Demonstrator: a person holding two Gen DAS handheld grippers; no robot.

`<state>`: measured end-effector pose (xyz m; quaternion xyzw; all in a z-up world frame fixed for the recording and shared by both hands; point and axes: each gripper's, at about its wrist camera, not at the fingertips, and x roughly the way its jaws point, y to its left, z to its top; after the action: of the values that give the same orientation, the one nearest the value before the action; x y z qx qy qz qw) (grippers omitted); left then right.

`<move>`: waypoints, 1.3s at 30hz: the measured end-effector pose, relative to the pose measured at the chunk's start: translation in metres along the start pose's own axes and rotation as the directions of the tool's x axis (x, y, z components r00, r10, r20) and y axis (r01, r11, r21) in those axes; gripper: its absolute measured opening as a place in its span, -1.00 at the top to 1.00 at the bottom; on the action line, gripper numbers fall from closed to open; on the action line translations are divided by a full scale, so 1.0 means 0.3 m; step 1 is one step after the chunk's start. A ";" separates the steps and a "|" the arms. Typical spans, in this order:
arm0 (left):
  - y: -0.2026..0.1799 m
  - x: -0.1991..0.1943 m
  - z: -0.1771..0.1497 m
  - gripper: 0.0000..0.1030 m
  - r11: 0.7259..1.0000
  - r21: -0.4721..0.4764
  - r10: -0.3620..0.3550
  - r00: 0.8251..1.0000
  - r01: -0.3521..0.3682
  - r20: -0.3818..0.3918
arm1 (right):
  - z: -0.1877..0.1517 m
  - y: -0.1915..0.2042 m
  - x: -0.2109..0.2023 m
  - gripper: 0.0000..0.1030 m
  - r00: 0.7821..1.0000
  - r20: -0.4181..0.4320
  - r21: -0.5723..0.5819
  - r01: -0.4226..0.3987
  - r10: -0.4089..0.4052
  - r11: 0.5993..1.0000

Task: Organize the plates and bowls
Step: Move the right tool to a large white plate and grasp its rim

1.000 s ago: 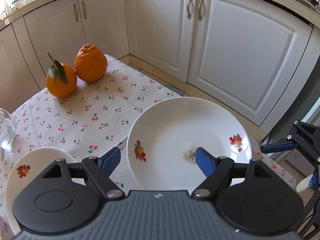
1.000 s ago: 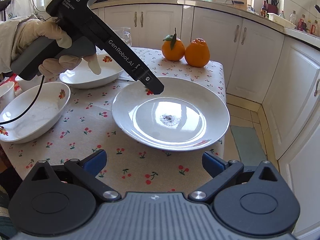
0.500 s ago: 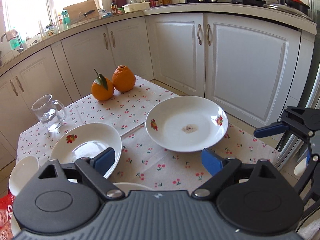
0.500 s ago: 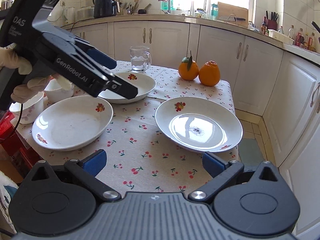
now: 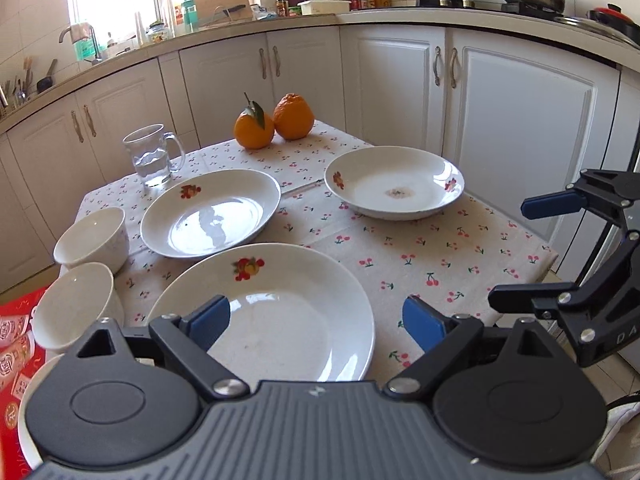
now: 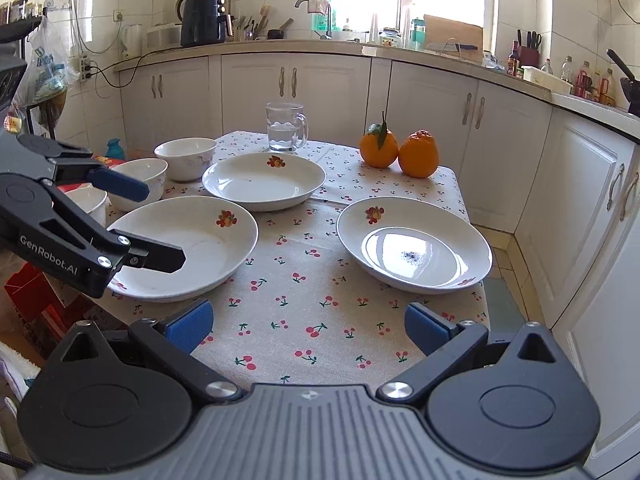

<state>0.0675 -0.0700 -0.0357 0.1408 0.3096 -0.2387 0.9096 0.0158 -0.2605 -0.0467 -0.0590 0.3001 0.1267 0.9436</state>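
Note:
Three white deep plates with fruit prints lie on the cherry-print tablecloth: a near left plate (image 6: 184,246), a far middle plate (image 6: 264,180) and a right plate (image 6: 414,242) with a dark speck at its centre. Three white bowls (image 6: 186,156) stand at the table's left edge. My left gripper (image 5: 316,320) is open and empty above the near edge of the near left plate (image 5: 276,316). My right gripper (image 6: 308,326) is open and empty over the table's front edge. The left gripper also shows at the left of the right wrist view (image 6: 160,224).
A glass mug of water (image 6: 286,126) and two oranges (image 6: 396,150) stand at the back of the table. White kitchen cabinets (image 6: 440,112) run behind and to the right. A red box (image 5: 16,320) lies left of the table.
Both grippers have pulled back and up from the right plate, so the whole table now shows. The left gripper has moved left, over the near left plate. Both stay open.

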 end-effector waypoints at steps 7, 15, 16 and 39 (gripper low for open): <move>0.019 -0.036 -0.056 -0.81 0.999 0.005 0.037 0.999 -0.037 0.019 | -0.015 0.007 0.013 -1.00 1.000 -0.006 0.036 -0.009 0.010 0.999; 0.046 -0.084 -0.124 -0.81 0.998 -0.017 0.059 0.998 -0.059 0.027 | -0.019 0.014 0.042 -1.00 0.999 -0.031 0.033 -0.023 0.024 0.999; 0.052 -0.089 -0.134 -0.81 0.998 -0.023 0.065 0.998 -0.065 0.026 | -0.017 0.015 0.045 -1.00 0.999 -0.033 0.034 -0.034 0.035 0.999; 0.124 0.003 -0.246 -0.81 0.988 -0.144 0.049 0.995 -0.061 -0.085 | 0.056 0.076 0.193 -1.00 0.975 -0.122 -0.030 -0.191 0.186 0.981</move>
<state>0.0509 -0.0091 -0.0891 0.0920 0.3591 -0.1842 0.9103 0.0644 -0.2236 -0.0675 -0.0573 0.3571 0.2180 0.9065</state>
